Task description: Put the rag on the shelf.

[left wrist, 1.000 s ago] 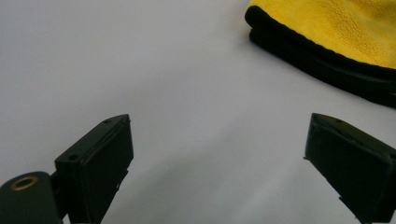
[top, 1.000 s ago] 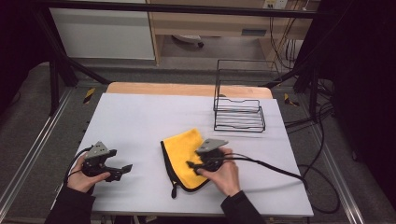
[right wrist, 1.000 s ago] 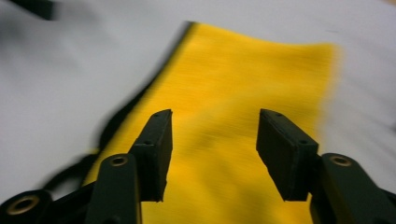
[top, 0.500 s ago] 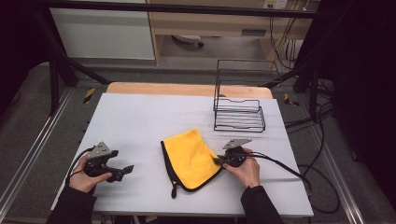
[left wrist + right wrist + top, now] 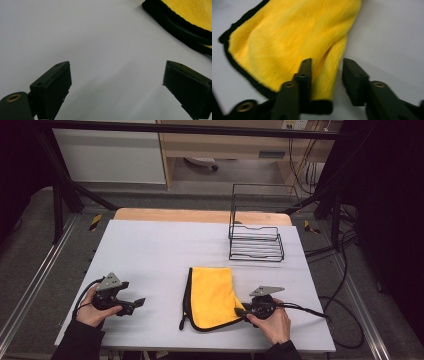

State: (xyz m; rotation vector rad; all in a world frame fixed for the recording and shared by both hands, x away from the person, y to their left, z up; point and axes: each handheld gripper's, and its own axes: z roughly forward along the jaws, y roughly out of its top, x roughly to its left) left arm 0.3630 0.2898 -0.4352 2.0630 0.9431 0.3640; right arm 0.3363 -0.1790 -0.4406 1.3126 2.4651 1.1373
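A folded yellow cloth (image 5: 212,295) with black edging lies flat on the white table (image 5: 160,245), near the front edge. My right gripper (image 5: 241,312) sits at the cloth's near right corner. In the right gripper view that corner of the cloth (image 5: 287,37) lies between the jaws of the right gripper (image 5: 327,72), which stand a little apart; the left jaw touches it and a sliver of table shows beside the right jaw. My left gripper (image 5: 136,304) is held low over bare table to the left, jaws wide open (image 5: 117,85), with the cloth's black edge (image 5: 180,30) farther off.
A black wire rack (image 5: 255,240) stands at the back right of the table. The wooden strip (image 5: 200,215) runs along the far edge. Cables trail from the right gripper off the table's right side. Bare table lies between the left gripper and the cloth.
My right gripper has moved from over the cloth's middle to its right side, then back to its near right corner. The left gripper has shifted slightly.
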